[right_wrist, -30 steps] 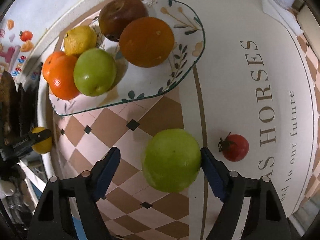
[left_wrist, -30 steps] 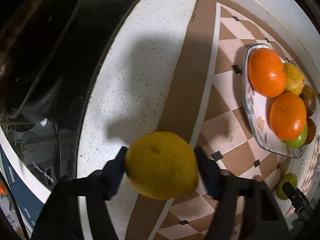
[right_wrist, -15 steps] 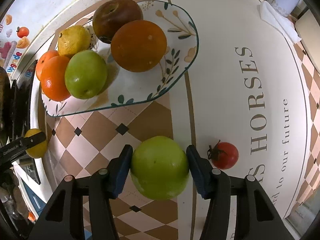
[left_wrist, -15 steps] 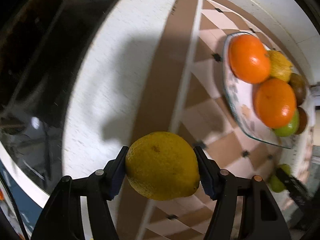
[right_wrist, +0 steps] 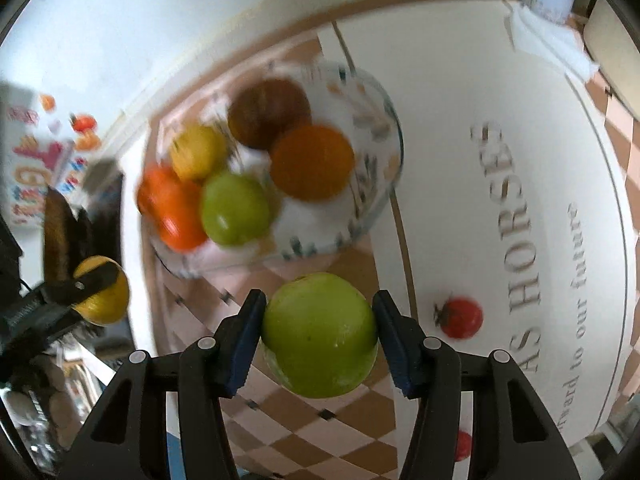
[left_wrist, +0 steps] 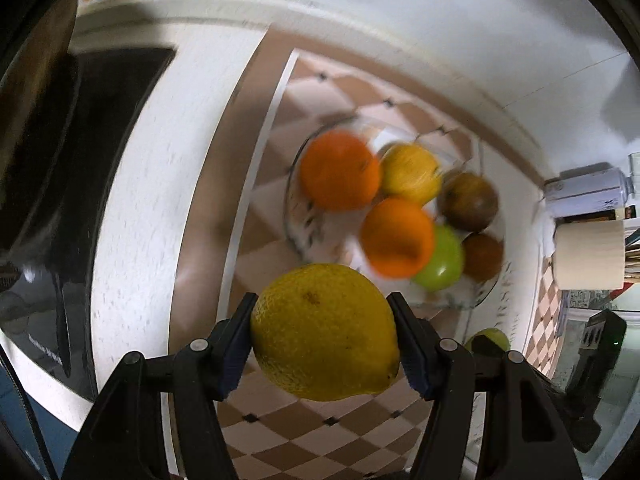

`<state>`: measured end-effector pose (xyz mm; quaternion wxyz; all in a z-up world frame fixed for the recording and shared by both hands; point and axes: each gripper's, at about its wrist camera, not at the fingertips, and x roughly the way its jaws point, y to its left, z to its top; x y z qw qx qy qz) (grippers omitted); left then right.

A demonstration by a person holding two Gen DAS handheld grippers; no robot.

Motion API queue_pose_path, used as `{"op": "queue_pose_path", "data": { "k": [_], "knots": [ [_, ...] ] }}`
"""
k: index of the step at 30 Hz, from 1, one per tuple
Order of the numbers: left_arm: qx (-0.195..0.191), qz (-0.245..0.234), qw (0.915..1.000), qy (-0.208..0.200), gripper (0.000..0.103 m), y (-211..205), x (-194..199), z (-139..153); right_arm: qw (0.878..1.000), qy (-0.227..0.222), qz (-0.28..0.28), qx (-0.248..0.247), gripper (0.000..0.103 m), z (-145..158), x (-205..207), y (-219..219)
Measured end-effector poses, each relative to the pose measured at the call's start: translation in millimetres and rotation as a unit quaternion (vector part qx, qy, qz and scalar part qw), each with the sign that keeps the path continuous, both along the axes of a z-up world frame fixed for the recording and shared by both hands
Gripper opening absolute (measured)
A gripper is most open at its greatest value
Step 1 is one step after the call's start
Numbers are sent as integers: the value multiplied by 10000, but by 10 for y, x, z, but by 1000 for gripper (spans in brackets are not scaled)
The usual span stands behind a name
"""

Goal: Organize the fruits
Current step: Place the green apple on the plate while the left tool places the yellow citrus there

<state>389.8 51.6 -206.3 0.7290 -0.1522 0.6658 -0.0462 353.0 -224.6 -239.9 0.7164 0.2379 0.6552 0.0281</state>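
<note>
My left gripper (left_wrist: 324,344) is shut on a yellow lemon (left_wrist: 325,331) and holds it above the counter, short of the fruit plate (left_wrist: 298,216). My right gripper (right_wrist: 320,340) is shut on a green apple (right_wrist: 320,334), also lifted, in front of the same plate (right_wrist: 380,184). The plate holds oranges, a lemon, a green apple and brown fruits. The left gripper with its lemon (right_wrist: 102,296) shows at the left of the right wrist view. The held apple (left_wrist: 490,338) peeks out at the lower right of the left wrist view.
A red tomato (right_wrist: 460,317) lies on the mat right of the held apple, and another (right_wrist: 462,445) lies nearer the front edge. A black stove top (left_wrist: 60,184) lies to the left. A paper roll (left_wrist: 588,254) and a can (left_wrist: 588,192) stand at the right.
Both grippers have lifted their fruit off the counter and swung toward the plate. The right gripper closed on the apple within the last second.
</note>
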Motion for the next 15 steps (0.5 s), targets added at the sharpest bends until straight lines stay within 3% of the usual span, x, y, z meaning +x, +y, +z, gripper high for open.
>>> {"op": "queue_pose_path", "data": {
  "k": [4,7,15],
  "knots": [
    [58,69,9999,-110,62,6,175,61,9993,-300,-159,-121,58,249,321,-190],
    [140,137,9998,-66,62,12,310,-47,9987,-377,-262,-226,58,310,562,-329],
    [-35,375,9987,345,62,-32,493,-341,9983,-156,-413,-384,58,12,1124,-531]
  ]
}}
